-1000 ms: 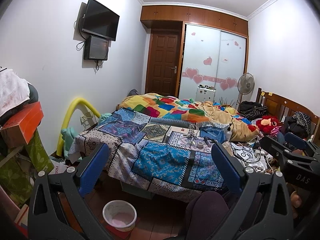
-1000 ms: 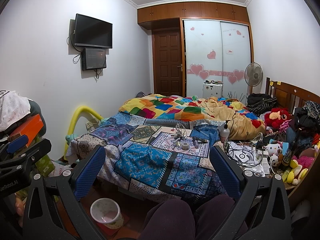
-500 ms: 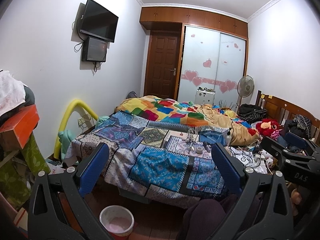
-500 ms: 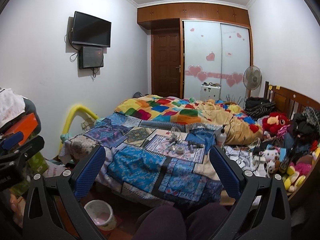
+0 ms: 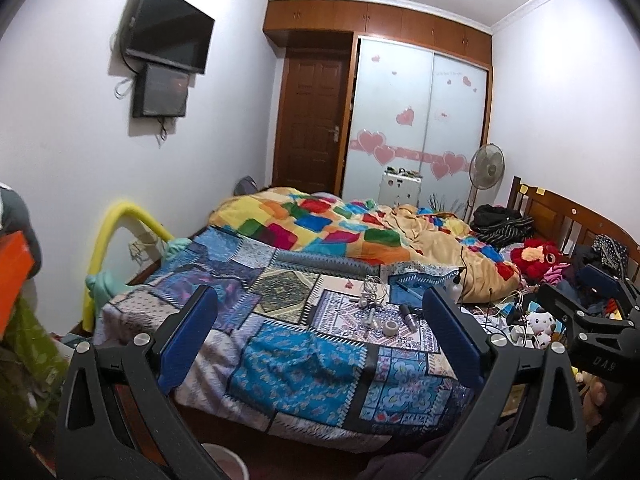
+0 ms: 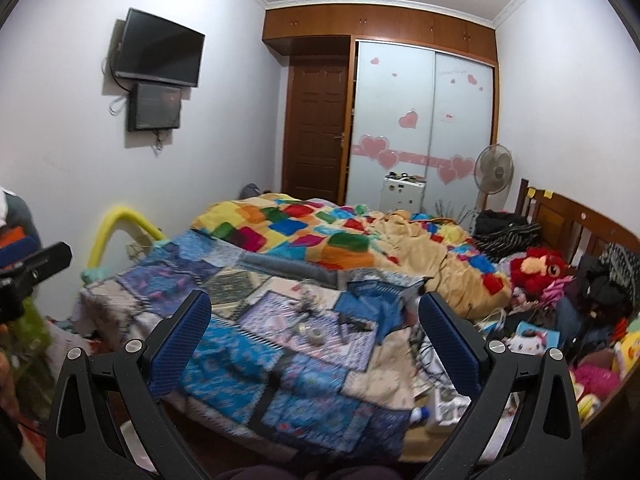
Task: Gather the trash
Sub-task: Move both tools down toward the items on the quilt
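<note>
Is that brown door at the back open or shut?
Shut. The door sits flush in its frame in both views, with no gap showing beside its handle.

A small roll of tape (image 5: 389, 328) lies flat on the patterned blue quilt (image 5: 288, 364) mid-bed, beside a dark cylindrical item (image 5: 408, 315) and a tangle of white cable (image 5: 370, 286). A pale bin's rim (image 5: 230, 460) shows on the floor below.

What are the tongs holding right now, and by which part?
Nothing. The left tongs and the right tongs both stand wide open, with only the quilted bed showing between their fingers, well beyond them.
</note>
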The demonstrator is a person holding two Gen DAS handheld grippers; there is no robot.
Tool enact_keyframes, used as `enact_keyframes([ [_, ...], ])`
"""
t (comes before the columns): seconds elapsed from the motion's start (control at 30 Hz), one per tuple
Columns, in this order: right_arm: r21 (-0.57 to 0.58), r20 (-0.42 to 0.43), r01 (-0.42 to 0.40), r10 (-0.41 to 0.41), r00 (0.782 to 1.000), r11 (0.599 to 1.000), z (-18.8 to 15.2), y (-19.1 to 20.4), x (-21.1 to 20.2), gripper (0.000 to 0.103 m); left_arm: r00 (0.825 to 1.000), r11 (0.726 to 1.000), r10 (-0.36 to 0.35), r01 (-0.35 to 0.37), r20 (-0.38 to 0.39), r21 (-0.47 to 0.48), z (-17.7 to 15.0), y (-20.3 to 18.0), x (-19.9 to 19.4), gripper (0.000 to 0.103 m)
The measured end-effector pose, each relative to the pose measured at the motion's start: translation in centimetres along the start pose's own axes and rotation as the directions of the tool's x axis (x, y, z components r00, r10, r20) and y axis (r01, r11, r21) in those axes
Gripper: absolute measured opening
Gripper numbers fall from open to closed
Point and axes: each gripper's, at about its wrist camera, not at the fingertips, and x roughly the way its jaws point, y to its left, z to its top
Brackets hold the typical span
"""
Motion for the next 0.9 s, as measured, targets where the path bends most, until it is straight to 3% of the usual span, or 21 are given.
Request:
enact_keyframes([
  [0.27,-0.019,-0.066,0.022,-0.023,0.998,1.000,-0.4,-3.0,7.1,0.103,0.996,1.000,-0.016,0.015,-0.085,-0.017,0.2,-1.0,10.1,0.102],
  [0.43,-0.004,-0.189,0.010,-0.010,0.982,1.000,-2.0,-5.4,13.0,0.103,0.986,1.000,0.002,-0.004,-0.166,-0.016,-1.5,-1.5,17.4,0.091],
  [0.63,0.068,-0.342,-0.033,0.055,0.938,0.997,-4.5,-8.2,19.8,0.099,0.952,0.998,-0.015,-0.005,-0.306,-0.065,-4.7,-1.2,26.3,0.086],
  [0.77,0.124,-0.417,-0.056,0.103,0.903,0.991,-6.2,-9.6,24.2,0.085,0.924,0.994,-0.058,0.020,-0.378,-0.104,-6.5,-1.8,31.3,0.084],
  [0.9,0.190,-0.469,-0.081,0.163,0.868,0.978,-7.8,-10.7,27.9,0.074,0.900,0.996,-0.075,0.045,-0.430,-0.079,-7.8,-3.1,35.8,0.078],
])
